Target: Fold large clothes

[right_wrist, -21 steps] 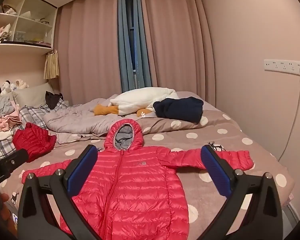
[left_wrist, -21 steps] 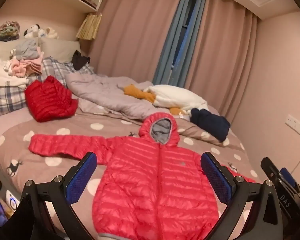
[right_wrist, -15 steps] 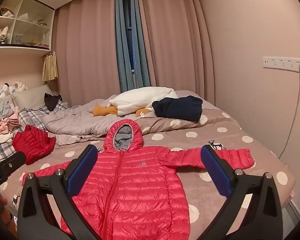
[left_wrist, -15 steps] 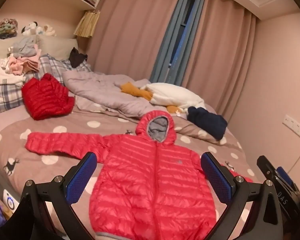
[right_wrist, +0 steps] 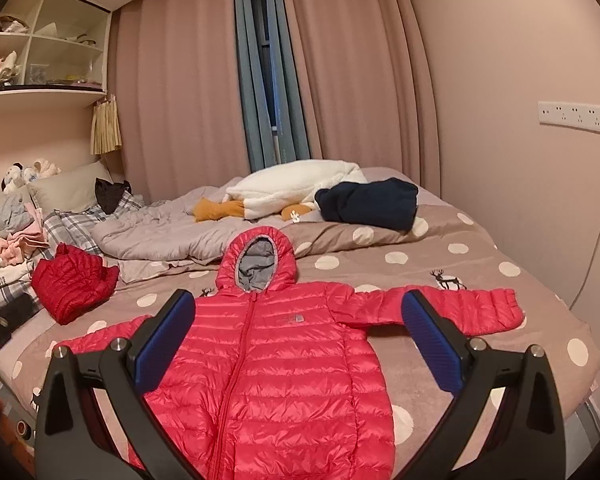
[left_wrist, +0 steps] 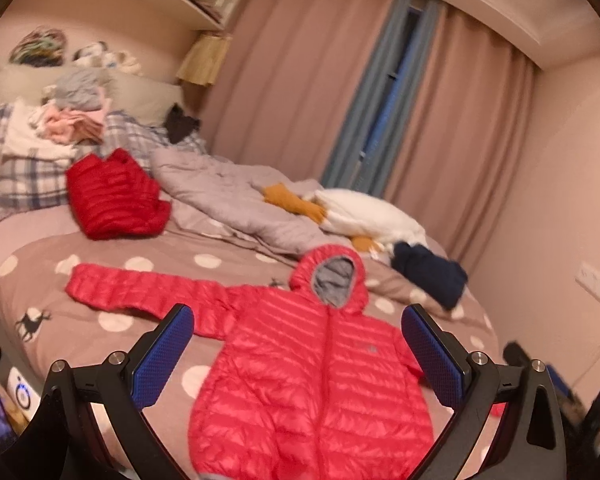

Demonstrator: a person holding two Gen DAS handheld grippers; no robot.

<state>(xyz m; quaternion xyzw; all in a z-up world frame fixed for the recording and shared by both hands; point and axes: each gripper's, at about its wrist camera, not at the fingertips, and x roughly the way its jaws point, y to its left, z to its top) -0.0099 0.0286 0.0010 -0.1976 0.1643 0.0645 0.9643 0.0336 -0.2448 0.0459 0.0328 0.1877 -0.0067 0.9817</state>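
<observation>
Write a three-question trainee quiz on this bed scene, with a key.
1. True or false: the pink hooded jacket lies flat with both sleeves spread.
2. Which lies nearest the hood: A the navy garment, B the red folded jacket, C the grey quilt?
3. Fill in: the left gripper and right gripper are both ____.

Key: 1 true; 2 C; 3 open.

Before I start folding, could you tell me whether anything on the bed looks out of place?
Nothing odd with the jacket: it lies flat, zipped, sleeves spread. Behind it, the quilt is rumpled, and loose clothes are heaped on the pillows.
</observation>
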